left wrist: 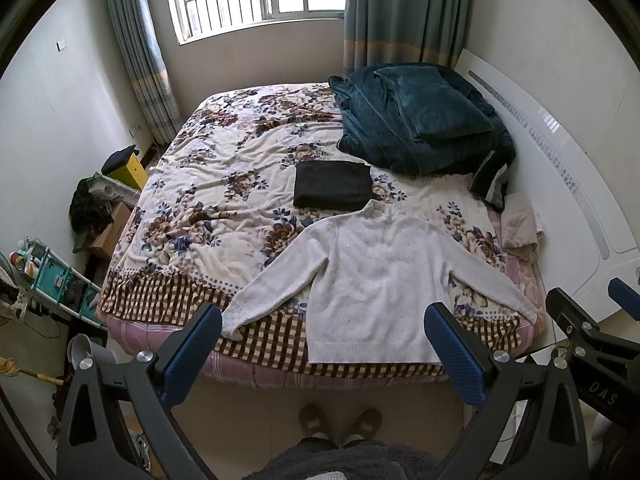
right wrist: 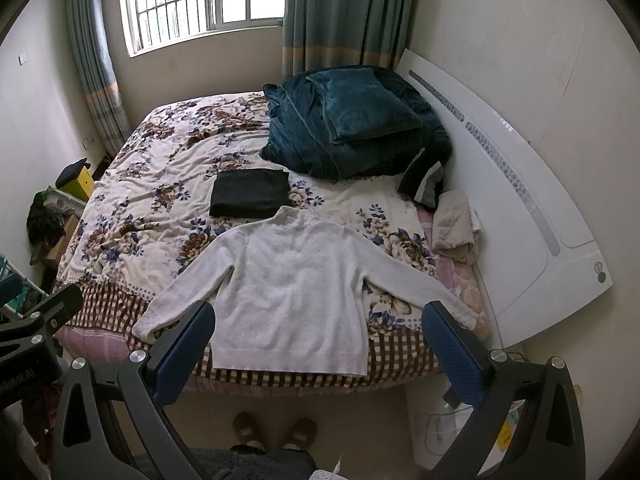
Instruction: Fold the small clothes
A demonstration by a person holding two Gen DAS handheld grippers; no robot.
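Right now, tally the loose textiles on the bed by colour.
White: 1, sweater spread flat
Black: 1, folded garment
Teal: 1, bedding pile
Beige: 1, crumpled cloth
Black and grey: 1, item beside the pile
Total: 5

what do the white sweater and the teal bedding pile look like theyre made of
White sweater: looks like a soft, matte, slightly fuzzy knit, wool or acrylic, I can't tell which; the ribbed band along the hem points to knitting.

Teal bedding pile: looks like plush fleece or velvet-like fabric; light catches its folds in a soft sheen and it piles up thick.
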